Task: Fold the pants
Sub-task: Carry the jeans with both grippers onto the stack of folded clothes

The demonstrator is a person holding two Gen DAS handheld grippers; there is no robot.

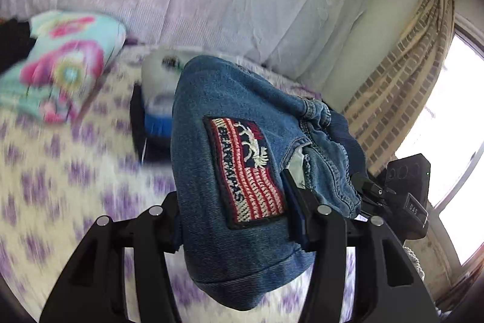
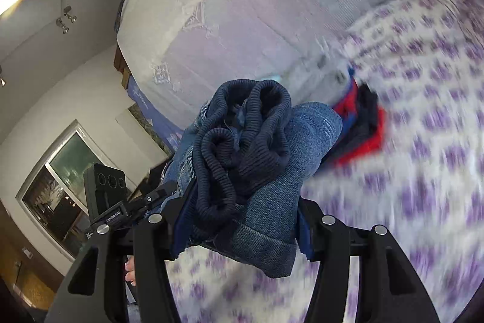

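The pants, a small pair in blue denim with a ribbed dark-blue waistband, were held off the bed by both tools, and little of the folding could be counted as done. In the left wrist view the left hand-held gripper was seen clamped on a thick bunch of denim bearing a red, white and blue embroidered patch, with cloth filling the gap between the fingers and sagging below them toward 6 o'clock. In the right wrist view the right hand-held gripper was likewise closed on a bundle of denim and crumpled waistband, the ribbed cloth heaped up toward 12 o'clock. The other tool's body could be made out at 4 o'clock in the left view and at 8 o'clock in the right view, so the two were judged to be close together on the same garment. The bedspread, cream with purple blotches, was blurred in both views, which suggested motion. A folded floral cloth lay at 9 o'clock in the left view, and a red and dark folded garment at 2 o'clock in the right view. The garment was judged to be bunched rather than laid flat; spreading it on the bed, squaring the legs and making the folds all appeared to remain. Whether any crease had been set could not be told.
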